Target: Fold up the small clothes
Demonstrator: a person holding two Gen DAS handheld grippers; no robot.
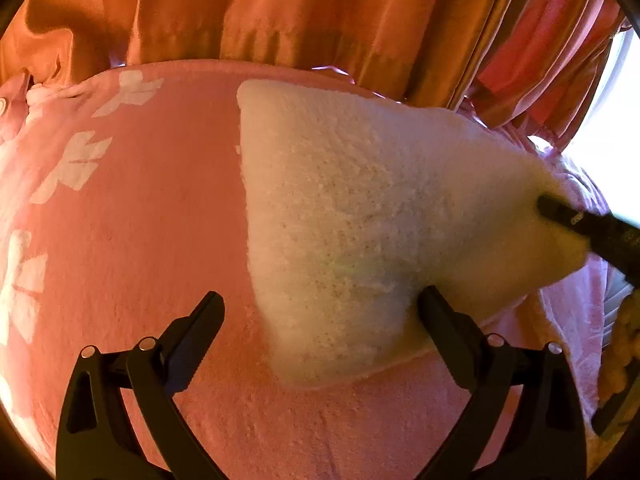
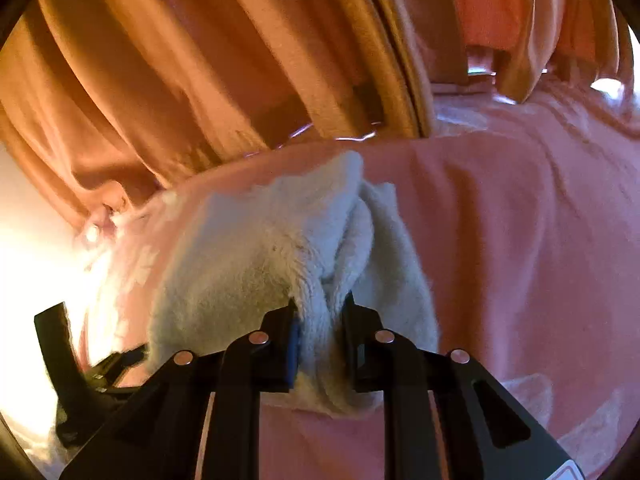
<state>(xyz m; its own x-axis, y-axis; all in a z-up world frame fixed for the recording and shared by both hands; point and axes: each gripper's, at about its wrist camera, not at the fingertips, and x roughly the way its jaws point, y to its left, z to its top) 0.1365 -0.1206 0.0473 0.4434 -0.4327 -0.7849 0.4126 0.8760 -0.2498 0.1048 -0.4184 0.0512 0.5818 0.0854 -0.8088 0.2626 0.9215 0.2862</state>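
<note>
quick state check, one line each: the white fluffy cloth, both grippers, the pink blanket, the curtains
white fluffy cloth: partly lifted off the blanket, bunched at one end
right gripper: shut on the cloth's bunched end
left gripper: open, cloth edge between its fingers, not clamped
pink blanket: spread flat under the cloth
orange curtains: hanging drawn

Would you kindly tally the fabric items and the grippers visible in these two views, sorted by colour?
Cream: 1, the fluffy cloth
Pink: 1, the flowered blanket underneath
Orange: 1, the curtain behind
Black: 2, the left gripper, open, and the right gripper, pinching the cloth
Total: 5
</note>
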